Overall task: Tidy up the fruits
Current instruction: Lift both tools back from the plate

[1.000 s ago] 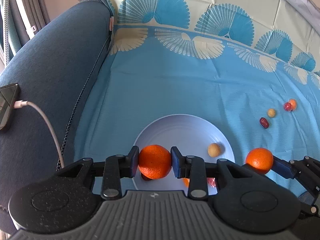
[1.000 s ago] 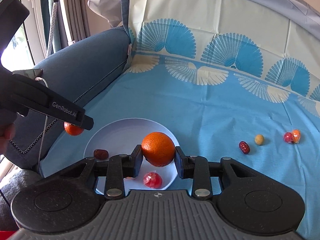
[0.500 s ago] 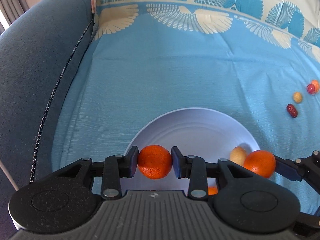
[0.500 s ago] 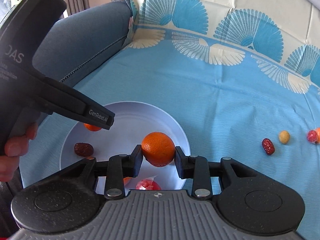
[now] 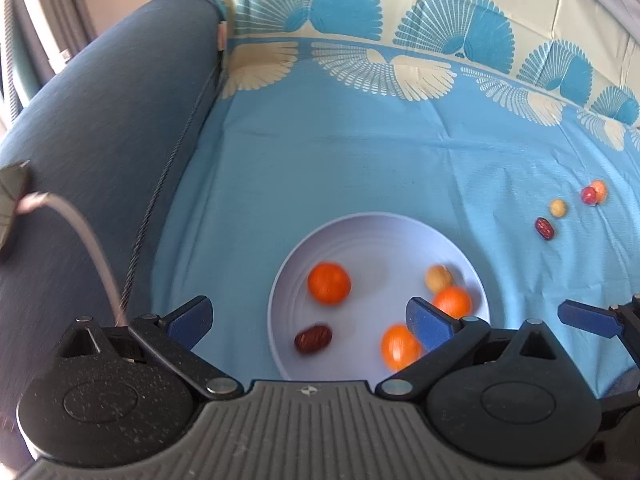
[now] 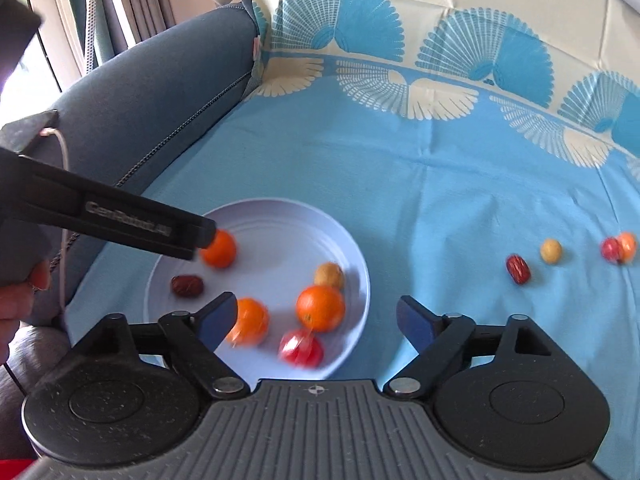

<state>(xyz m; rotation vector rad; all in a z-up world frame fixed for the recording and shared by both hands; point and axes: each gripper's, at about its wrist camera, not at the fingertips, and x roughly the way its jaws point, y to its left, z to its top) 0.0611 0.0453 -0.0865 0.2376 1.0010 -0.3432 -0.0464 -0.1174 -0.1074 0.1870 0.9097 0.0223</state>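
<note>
A pale plate [image 5: 360, 222] [image 6: 280, 210] lies on the blue cloth. It holds three oranges [image 5: 329, 283] [image 6: 320, 308], a red date [image 5: 313, 339], a yellowish fruit [image 5: 439, 278] and a red wrapped sweet [image 6: 301, 347]. My left gripper [image 5: 308, 318] hangs over the plate's left side; its jaws are opening wide, with nothing pressed between them. My right gripper [image 6: 316, 320] hovers over the plate's near right part, its jaws also opening, with an orange lying loose below. Another date [image 6: 518, 269], a yellow fruit [image 6: 551, 251] and two small wrapped pieces [image 6: 618, 246] lie on the cloth to the right.
A blue sofa arm [image 5: 100, 128] borders the cloth on the left, with a phone [image 5: 10, 200] and its cable [image 5: 88, 240] on it. A person's hand [image 6: 20, 300] holds the left gripper's handle. Patterned cloth [image 5: 400, 140] stretches behind the plate.
Both grippers were shut on an orange each; both have opened and let go. The two oranges now lie on the plate, and the left view has drawn back from it.
</note>
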